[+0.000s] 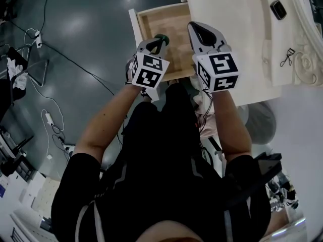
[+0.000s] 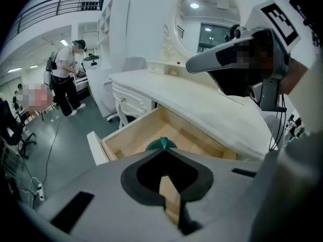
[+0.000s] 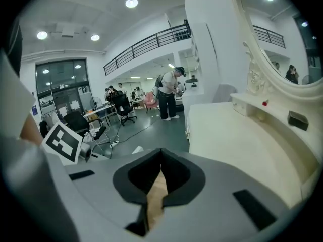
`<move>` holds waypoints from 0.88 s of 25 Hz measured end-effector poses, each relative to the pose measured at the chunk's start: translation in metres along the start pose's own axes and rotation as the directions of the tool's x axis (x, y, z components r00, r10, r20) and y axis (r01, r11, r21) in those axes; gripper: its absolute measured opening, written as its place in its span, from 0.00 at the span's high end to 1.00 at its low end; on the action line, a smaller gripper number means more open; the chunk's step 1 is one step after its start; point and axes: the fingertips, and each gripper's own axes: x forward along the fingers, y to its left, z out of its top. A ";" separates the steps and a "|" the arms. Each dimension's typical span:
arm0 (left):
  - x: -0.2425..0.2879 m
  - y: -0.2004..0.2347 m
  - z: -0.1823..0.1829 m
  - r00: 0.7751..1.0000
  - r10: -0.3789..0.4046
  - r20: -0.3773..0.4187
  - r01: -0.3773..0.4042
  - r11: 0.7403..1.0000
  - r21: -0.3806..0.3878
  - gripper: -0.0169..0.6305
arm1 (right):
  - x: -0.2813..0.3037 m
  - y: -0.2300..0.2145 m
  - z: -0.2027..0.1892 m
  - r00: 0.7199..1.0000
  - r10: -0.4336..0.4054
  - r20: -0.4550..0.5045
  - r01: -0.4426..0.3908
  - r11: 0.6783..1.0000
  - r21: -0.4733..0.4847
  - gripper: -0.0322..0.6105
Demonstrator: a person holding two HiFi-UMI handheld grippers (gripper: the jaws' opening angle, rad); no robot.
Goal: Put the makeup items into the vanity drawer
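Observation:
The vanity drawer (image 1: 147, 33) stands pulled out, its wooden inside bare in the part that shows; in the left gripper view the drawer (image 2: 130, 133) lies right below the jaws. My left gripper (image 1: 160, 41) hangs over the drawer's near part, jaws closed, with a small green rounded makeup item (image 1: 161, 36) pinched at the tips. In its own view the left gripper (image 2: 162, 150) shows the green item (image 2: 160, 144) just past the tips. My right gripper (image 1: 194, 27) is shut and empty over the drawer's right edge, beside the white vanity top (image 1: 237, 29). In its own view the right gripper (image 3: 160, 152) shows closed jaws.
On the vanity top lie a black item (image 1: 277, 9) and an eyelash curler (image 1: 287, 57). An oval mirror (image 2: 208, 25) rises behind. A grey stool (image 1: 260, 119) stands under the vanity. Cables (image 1: 54, 126) run over the dark floor at left. A person (image 2: 65, 77) stands far off.

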 end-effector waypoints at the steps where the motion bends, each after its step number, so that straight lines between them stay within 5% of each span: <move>1: 0.005 0.000 -0.003 1.000 -0.003 -0.015 0.003 1.000 -0.003 0.97 | 0.001 -0.002 -0.004 1.000 -0.002 -0.009 0.002 1.000 0.001 0.94; 10: 0.056 -0.010 -0.013 0.992 0.036 -0.121 -0.024 0.994 0.103 0.97 | -0.006 -0.022 -0.018 1.000 0.007 -0.006 -0.007 0.999 0.040 0.94; 22: 0.105 -0.012 -0.029 0.972 0.058 -0.228 -0.031 0.992 0.121 0.97 | -0.019 -0.038 -0.019 1.000 0.010 0.016 -0.011 0.997 0.072 0.94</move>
